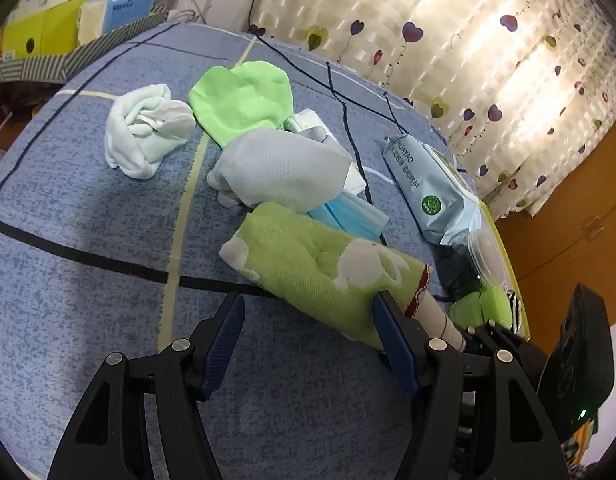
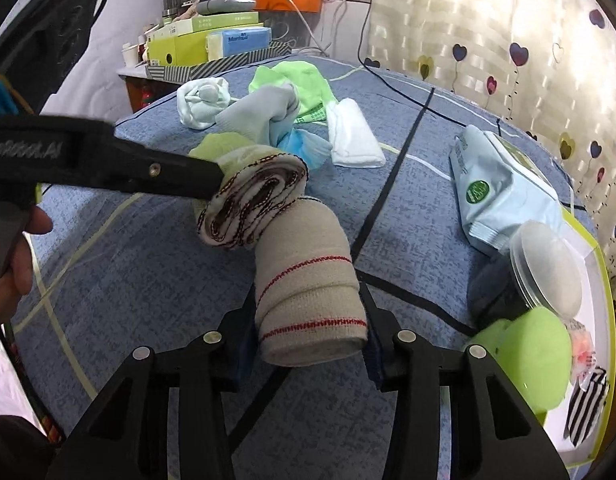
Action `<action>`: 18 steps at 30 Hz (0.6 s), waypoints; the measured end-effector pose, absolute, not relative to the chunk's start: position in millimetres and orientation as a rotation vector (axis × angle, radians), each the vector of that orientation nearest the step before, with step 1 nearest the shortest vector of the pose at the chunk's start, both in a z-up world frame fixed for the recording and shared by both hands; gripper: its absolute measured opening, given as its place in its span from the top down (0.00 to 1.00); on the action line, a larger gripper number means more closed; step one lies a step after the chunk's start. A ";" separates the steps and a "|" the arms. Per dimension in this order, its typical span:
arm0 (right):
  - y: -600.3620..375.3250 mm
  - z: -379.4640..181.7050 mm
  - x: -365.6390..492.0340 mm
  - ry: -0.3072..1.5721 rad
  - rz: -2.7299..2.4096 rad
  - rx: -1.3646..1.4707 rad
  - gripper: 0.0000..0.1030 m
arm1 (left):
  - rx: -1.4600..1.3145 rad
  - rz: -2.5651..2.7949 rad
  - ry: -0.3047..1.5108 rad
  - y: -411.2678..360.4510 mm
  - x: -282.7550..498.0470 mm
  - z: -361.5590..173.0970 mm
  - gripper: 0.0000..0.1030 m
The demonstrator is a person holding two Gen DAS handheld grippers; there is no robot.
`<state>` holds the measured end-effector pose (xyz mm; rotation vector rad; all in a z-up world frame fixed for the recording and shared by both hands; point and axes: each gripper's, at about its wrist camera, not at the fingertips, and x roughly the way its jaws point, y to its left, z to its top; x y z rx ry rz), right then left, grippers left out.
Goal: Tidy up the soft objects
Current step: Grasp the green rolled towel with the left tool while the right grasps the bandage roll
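Observation:
My right gripper [image 2: 308, 344] is shut on a beige elastic bandage roll [image 2: 308, 284] with red stripes, held above the blue bedspread [image 2: 148, 280]. A rolled green towel [image 1: 319, 268] lies just ahead; its striped end [image 2: 252, 204] touches the roll. My left gripper [image 1: 308, 340] is open, its right finger [image 1: 391, 340] against the towel. Beyond lie a grey sock [image 1: 284, 168], a green sock [image 1: 244, 100], a pale balled sock [image 1: 144, 136], a blue face mask [image 1: 347, 216] and a white folded cloth [image 2: 353, 134].
A wipes pack [image 2: 495, 184] rests at the right by a yellow-green tray [image 2: 599, 264] holding a clear lidded jar [image 2: 547, 268], a green sponge [image 2: 527, 348] and a striped item [image 2: 587, 404]. Boxes [image 2: 196, 44] stand behind the bed. A curtain [image 1: 487, 60] hangs at the right.

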<state>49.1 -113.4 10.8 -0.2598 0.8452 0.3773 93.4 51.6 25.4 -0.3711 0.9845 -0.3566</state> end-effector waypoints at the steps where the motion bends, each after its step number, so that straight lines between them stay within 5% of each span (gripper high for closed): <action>1: -114.9 11.5 46.7 0.844 0.373 -0.263 0.57 | -0.388 -0.360 0.985 50.8 95.2 25.3 0.35; 18: -139.2 19.3 22.0 0.814 0.324 -0.257 0.57 | -0.324 -0.192 1.077 17.0 111.5 17.4 0.35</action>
